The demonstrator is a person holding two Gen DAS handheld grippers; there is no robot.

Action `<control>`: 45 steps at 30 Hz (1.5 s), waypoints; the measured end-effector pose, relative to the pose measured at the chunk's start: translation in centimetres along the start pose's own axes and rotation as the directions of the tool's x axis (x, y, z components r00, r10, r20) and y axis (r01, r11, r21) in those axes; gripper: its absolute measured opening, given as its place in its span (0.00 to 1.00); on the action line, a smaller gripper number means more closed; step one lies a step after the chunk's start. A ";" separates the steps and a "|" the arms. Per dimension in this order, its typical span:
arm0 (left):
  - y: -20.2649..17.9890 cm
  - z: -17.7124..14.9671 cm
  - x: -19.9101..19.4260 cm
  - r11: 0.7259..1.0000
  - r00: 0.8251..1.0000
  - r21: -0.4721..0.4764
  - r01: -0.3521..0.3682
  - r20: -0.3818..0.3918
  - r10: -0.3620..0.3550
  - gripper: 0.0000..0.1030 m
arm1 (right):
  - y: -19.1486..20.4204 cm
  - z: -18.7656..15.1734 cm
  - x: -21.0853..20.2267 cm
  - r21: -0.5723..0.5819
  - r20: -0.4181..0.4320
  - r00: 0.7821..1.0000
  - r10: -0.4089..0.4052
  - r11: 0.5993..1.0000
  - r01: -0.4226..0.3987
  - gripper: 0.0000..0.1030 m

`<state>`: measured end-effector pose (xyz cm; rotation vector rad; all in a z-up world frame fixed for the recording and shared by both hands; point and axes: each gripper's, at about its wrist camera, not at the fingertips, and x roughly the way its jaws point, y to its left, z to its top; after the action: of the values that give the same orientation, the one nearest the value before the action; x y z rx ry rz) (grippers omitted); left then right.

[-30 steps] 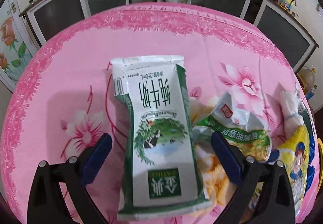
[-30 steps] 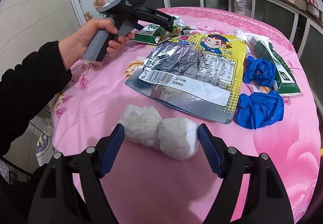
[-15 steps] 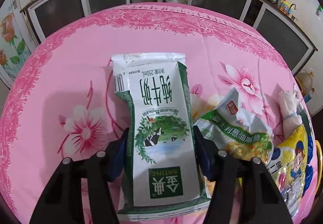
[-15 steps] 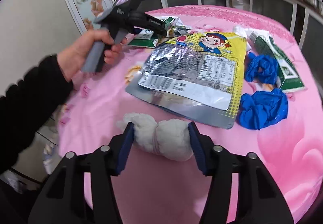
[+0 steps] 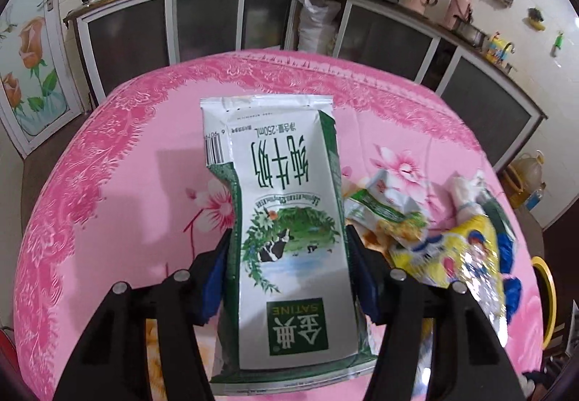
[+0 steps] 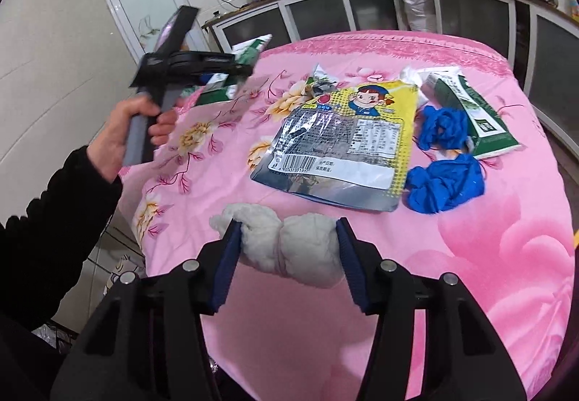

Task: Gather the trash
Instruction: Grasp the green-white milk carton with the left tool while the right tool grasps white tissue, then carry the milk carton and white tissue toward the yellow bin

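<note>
Up front in the left wrist view, our left gripper (image 5: 289, 278) is clenched on a flattened green-and-white milk carton (image 5: 286, 220), its 2 blue pads (image 5: 213, 278) pressing the carton's long edges. Beyond the right jaw, on the pink floral tablecloth (image 5: 126, 184), lie a crumpled green snack wrapper (image 5: 387, 205) and a yellow snack bag (image 5: 452, 256).

From the right wrist view, our right gripper (image 6: 286, 256) grasps a white tissue wad (image 6: 289, 245) squeezed between both jaws. Ahead of the jaws lies the yellow snack bag (image 6: 343, 144); right of it, 2 blue gloves (image 6: 445, 184) and a 2nd milk carton (image 6: 477, 111).
</note>
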<state>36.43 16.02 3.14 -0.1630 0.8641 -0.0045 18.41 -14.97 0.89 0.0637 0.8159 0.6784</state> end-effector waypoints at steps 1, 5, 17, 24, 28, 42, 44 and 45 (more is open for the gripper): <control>-0.2 -0.4 -0.8 1.000 1.000 0.009 0.004 0.009 -0.004 0.54 | -0.1 -0.1 -0.3 0.005 0.004 1.000 -0.004 1.000 0.004 0.49; -1.0 -2.2 -3.0 0.999 0.999 0.026 0.042 0.025 -0.042 0.54 | -0.2 -0.8 -1.5 0.020 0.015 1.000 -0.023 1.000 0.023 0.49; -5.6 -6.9 -6.5 0.986 0.991 0.100 0.131 0.025 -0.134 0.55 | -3.0 -3.9 -5.1 0.098 0.029 0.991 -0.130 0.987 0.127 0.49; -11.2 -8.7 -7.1 0.964 0.980 0.182 0.194 -0.001 -0.197 0.55 | -6.1 -5.5 -8.9 0.160 0.059 0.975 -0.214 0.966 0.202 0.49; -15.1 -9.4 -7.0 0.943 0.972 0.238 0.234 -0.026 -0.235 0.55 | -7.9 -6.1 -11.0 0.195 0.079 0.961 -0.267 0.949 0.248 0.49; -28.6 -10.6 -5.9 0.844 0.925 0.379 0.378 -0.120 -0.361 0.55 | -15.7 -8.1 -18.8 0.347 0.140 0.867 -0.478 0.844 0.409 0.49; -30.6 -10.7 -5.8 0.826 0.916 0.398 0.400 -0.136 -0.378 0.55 | -16.8 -8.4 -19.9 0.373 0.145 0.846 -0.514 0.820 0.434 0.49; -31.7 -10.8 -5.7 0.816 0.911 0.409 0.410 -0.144 -0.386 0.55 | -17.3 -8.6 -20.4 0.387 0.147 0.831 -0.537 0.804 0.451 0.49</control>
<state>26.50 -16.37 5.14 0.0781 0.8499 -0.5974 11.79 -42.24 2.97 0.2333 0.6551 0.0168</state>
